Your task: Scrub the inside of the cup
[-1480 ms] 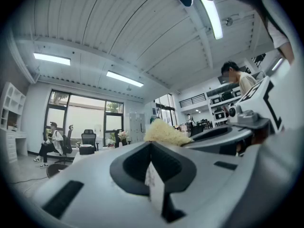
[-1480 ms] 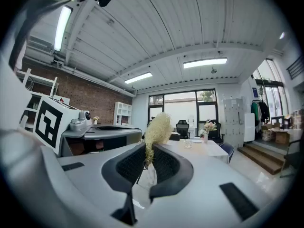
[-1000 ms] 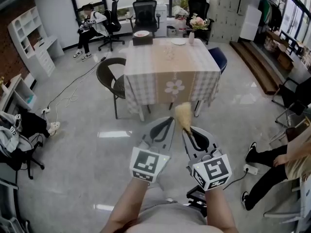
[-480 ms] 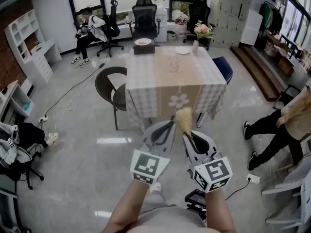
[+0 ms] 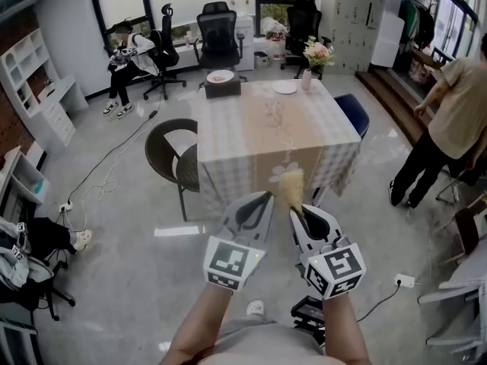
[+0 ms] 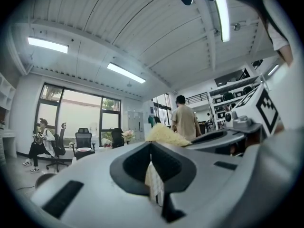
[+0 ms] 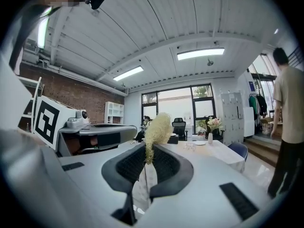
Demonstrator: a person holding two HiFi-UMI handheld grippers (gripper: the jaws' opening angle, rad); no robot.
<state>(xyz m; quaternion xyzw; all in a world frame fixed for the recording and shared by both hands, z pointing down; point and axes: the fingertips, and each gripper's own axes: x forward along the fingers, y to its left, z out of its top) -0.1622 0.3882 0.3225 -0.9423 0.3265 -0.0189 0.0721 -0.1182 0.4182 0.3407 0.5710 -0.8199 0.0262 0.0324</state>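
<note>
My right gripper [image 5: 295, 213] is shut on the thin stem of a pale yellow fibrous scrubber [image 5: 289, 184], whose fluffy head sticks out past the jaw tips. In the right gripper view the scrubber [image 7: 156, 126] rises from between the closed jaws of that gripper [image 7: 146, 148]. My left gripper [image 5: 262, 198] is shut with nothing in it and is held level beside the right one. A small clear glassy thing [image 5: 272, 112], too faint to tell whether it is the cup, stands mid-table, well ahead of both grippers.
The table [image 5: 319, 139] has a checked cloth with two plates [image 5: 221, 75], a brown box [image 5: 222, 90] and a flower vase [image 5: 308, 78]. A dark round chair [image 5: 171, 147] stands at its left, a blue chair [image 5: 354, 112] at its right. One person [image 5: 449, 120] stands at the right.
The table has drawn closer as both grippers travelled toward it together. The person at the right rose from the floor and stands. Both grippers stayed shut.
</note>
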